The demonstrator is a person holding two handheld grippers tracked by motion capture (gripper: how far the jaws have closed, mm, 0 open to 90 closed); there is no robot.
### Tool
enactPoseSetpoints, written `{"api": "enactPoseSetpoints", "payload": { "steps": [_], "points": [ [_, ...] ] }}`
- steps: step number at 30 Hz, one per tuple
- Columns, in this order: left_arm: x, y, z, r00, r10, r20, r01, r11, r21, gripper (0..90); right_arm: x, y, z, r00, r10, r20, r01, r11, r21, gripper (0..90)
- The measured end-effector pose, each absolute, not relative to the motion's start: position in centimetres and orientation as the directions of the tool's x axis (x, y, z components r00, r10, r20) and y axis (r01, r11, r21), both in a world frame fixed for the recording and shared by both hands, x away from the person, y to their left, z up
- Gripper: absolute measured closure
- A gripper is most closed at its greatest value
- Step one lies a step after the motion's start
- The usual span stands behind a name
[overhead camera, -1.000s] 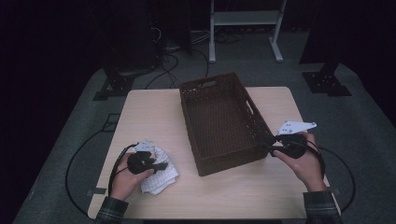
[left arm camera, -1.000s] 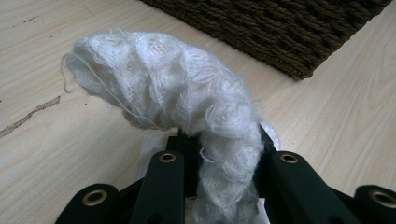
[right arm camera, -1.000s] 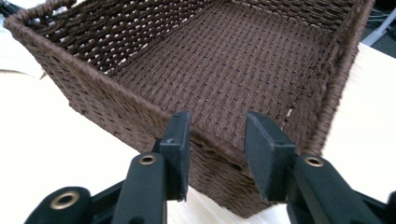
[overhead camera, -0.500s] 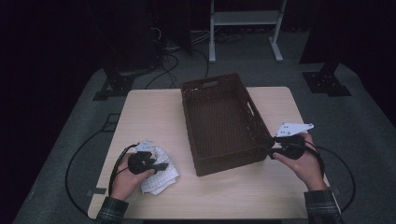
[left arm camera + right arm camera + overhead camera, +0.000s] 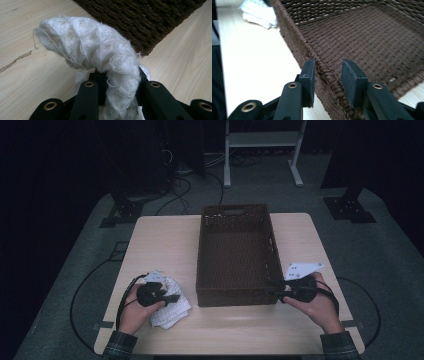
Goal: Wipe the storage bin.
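Observation:
A white knitted cloth (image 5: 172, 312) lies bunched on the table (image 5: 160, 245) at the front left. My left gripper (image 5: 171, 298) is shut on it. In the left gripper view a thick fold of the cloth (image 5: 97, 50) rises from between the jaws of the left gripper (image 5: 117, 77). A dark brown woven basket (image 5: 235, 297) stands mid-table. My right gripper (image 5: 274, 291) is at its near right corner. In the right gripper view the jaws of the right gripper (image 5: 327, 75) straddle the basket's rim (image 5: 322, 67). They have just been closing, and a gap still shows at the inner pad.
The basket (image 5: 367, 37) has nothing inside it. Bare tabletop lies to its left and along the front edge. Black stand bases (image 5: 347, 207) and cables (image 5: 175, 190) sit on the floor behind the table.
My right hand has moved left and toward the table's front edge, and the basket's near end has swung left with it, so the basket now sits square. The left hand and cloth stayed put.

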State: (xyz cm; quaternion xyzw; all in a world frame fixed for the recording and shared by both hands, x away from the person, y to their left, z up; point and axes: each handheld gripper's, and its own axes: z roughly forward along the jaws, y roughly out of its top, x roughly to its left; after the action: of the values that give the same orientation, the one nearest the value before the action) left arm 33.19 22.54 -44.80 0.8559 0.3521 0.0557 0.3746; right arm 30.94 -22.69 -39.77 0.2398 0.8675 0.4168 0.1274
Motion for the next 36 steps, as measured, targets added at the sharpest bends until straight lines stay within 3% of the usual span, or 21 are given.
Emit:
{"api": "enactPoseSetpoints", "payload": {
  "steps": [29,36],
  "points": [
    [33.3,23.1,-44.7,0.740,0.653,-0.161,0.561,-0.467,0.683,72.8,29.7,-15.9,-39.8,-0.936,0.350,-0.038,0.207,0.635,0.744,80.4],
    [33.3,23.1,-44.7,0.741,0.652,-0.158,0.559,-0.470,0.683,72.8,29.8,-13.4,-39.9,-0.914,0.405,-0.041,0.237,0.613,0.754,80.9]
  ]
}}
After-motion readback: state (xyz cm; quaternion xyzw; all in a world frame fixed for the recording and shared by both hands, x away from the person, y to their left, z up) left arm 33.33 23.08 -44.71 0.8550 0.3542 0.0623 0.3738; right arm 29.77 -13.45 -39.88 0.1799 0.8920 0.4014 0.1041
